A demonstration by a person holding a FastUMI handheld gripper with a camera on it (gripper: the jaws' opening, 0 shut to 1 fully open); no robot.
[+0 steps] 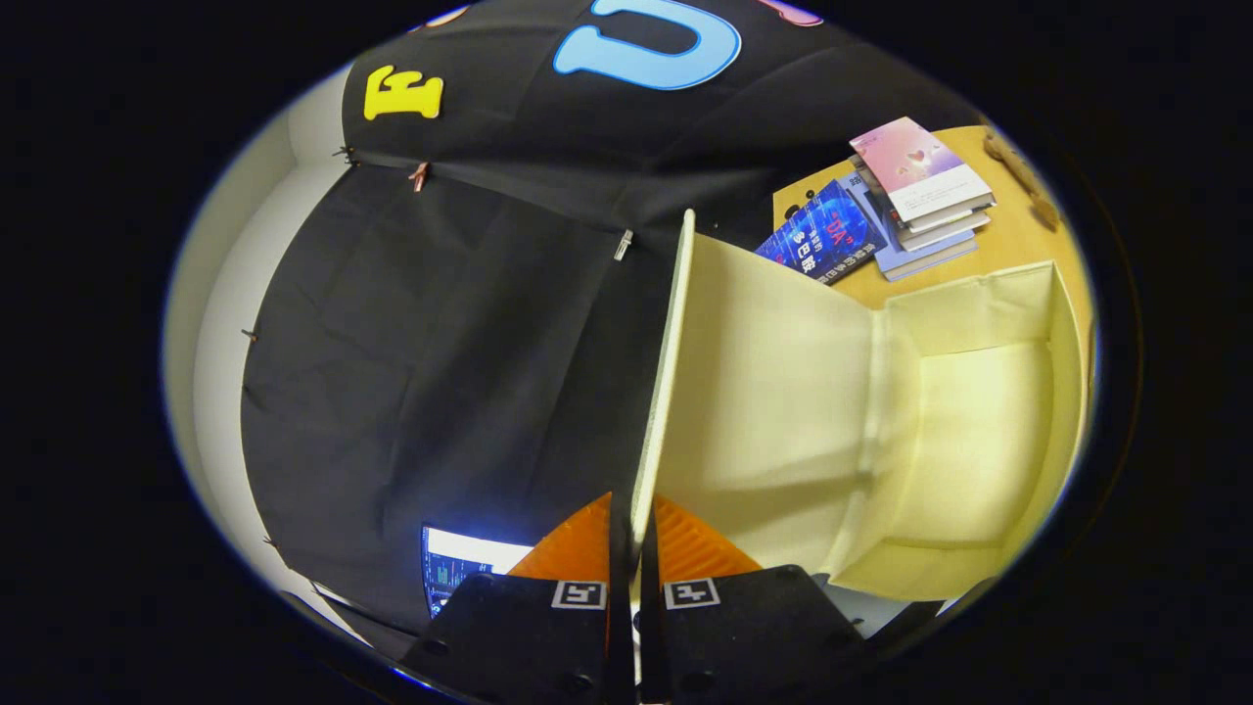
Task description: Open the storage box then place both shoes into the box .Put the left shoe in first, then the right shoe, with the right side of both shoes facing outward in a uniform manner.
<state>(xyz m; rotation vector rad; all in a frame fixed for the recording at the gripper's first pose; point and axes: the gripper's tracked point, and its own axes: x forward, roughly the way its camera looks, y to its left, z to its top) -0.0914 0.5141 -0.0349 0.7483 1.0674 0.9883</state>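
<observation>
In the gripper view, the gripper (634, 548) has its jaws closed on the thin front edge of the storage box lid (764, 382), both fingers pressing it from either side. The cream fabric lid stands swung up, and to its right lies the open storage box (979, 431), its pale interior showing. Beyond the box, a stack of books (896, 201) rests on the wooden bench (1018, 240).

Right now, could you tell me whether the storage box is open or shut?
Open. The gripper is shut on the lid edge, lifting it up off the box, whose pale inside shows, with no shoes in it.
</observation>
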